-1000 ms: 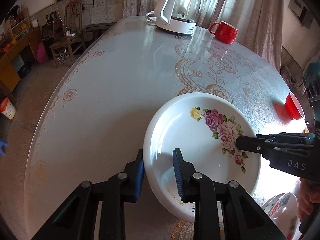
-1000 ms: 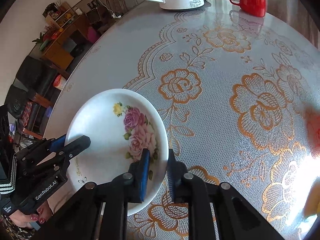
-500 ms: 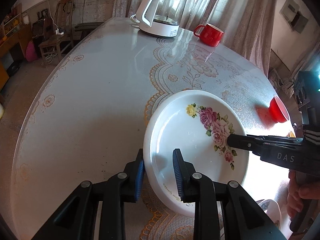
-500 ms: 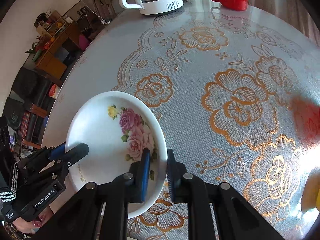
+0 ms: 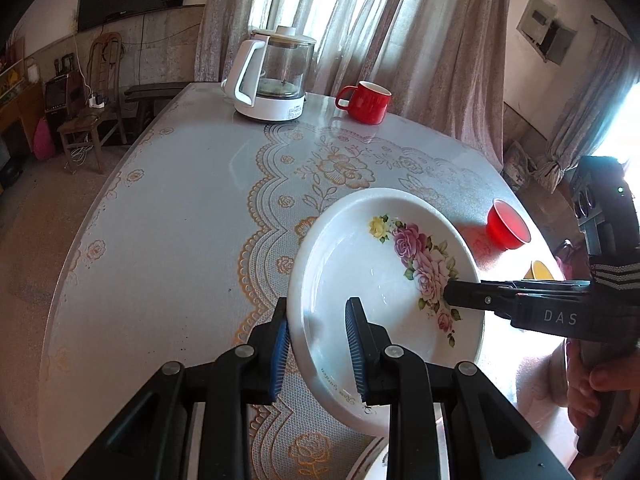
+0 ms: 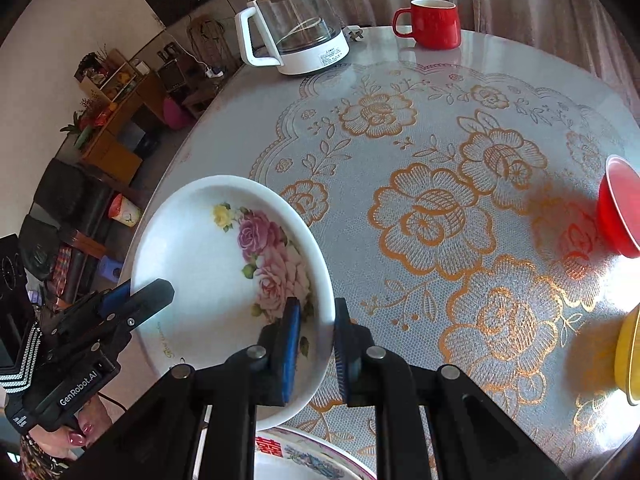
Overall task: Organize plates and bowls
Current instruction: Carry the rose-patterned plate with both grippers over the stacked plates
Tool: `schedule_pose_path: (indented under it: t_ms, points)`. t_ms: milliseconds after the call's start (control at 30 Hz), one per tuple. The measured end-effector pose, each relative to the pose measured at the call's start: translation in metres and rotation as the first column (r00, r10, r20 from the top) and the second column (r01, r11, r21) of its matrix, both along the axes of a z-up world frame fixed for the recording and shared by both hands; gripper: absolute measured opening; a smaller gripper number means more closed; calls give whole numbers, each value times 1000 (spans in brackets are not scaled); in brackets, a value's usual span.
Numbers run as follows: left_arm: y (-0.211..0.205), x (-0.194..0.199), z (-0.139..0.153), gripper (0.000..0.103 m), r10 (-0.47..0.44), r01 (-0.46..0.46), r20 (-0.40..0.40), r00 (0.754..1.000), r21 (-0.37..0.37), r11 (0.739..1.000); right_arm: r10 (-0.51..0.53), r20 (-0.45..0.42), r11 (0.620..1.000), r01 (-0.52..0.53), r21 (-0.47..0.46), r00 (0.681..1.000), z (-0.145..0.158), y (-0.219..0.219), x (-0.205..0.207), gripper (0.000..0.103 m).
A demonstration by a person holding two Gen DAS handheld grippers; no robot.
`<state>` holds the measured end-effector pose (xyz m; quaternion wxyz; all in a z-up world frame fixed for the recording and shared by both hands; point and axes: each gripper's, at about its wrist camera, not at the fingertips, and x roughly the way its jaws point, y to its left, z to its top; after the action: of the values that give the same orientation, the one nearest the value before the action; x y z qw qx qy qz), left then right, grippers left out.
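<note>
A white deep plate (image 5: 360, 264) (image 6: 200, 248) with pink roses hangs tilted above the table, held by both grippers. My left gripper (image 5: 316, 312) is shut on its left rim, one pad inside and one outside; the right wrist view shows this gripper (image 6: 156, 288) at the plate's far edge. My right gripper (image 6: 317, 312) is shut on the opposite rim, and the left wrist view shows its tip (image 5: 452, 296) over the roses. Below the near edge lies a second, patterned plate (image 6: 304, 456) (image 5: 376, 460), mostly hidden.
On the lace-patterned round table (image 5: 180, 184) (image 6: 440, 140) stand a glass kettle (image 5: 276, 76) (image 6: 296, 28) and a red mug (image 5: 368, 102) (image 6: 434, 24) at the far side. A red bowl (image 5: 508, 230) (image 6: 620, 208) and a yellow bowl (image 5: 540, 270) (image 6: 628, 356) sit at the right.
Both grippers have lifted the rose plate off the table together and carried it toward the patterned plate near me. Their grip on the rims is unchanged.
</note>
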<state>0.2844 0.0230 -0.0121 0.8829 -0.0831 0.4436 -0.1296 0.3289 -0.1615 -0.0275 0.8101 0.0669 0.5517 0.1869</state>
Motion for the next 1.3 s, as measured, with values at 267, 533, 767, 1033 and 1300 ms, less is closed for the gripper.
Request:
schedule_pose_path:
  t_ms: [267, 533, 767, 1033, 1300]
  points:
    - [-17, -30, 8, 27, -50, 51, 14, 999, -30, 998, -41, 4, 999, 41, 15, 999, 11, -22, -39, 15]
    - [-35, -67, -2, 27, -116, 115, -21, 993, -16, 993, -76, -15, 997, 76, 29, 997, 9, -46, -87, 15]
    - [-42, -92, -16, 27, -145, 146, -62, 987, 0, 989, -99, -51, 994, 101, 34, 994, -6, -57, -119, 15]
    - [-48, -107, -24, 27, -160, 163, -86, 983, 26, 986, -110, -78, 993, 114, 38, 991, -17, -61, -139, 15]
    - [-51, -121, -37, 27, -186, 196, -108, 977, 91, 976, -96, -116, 994, 100, 32, 989, -28, -58, -155, 15]
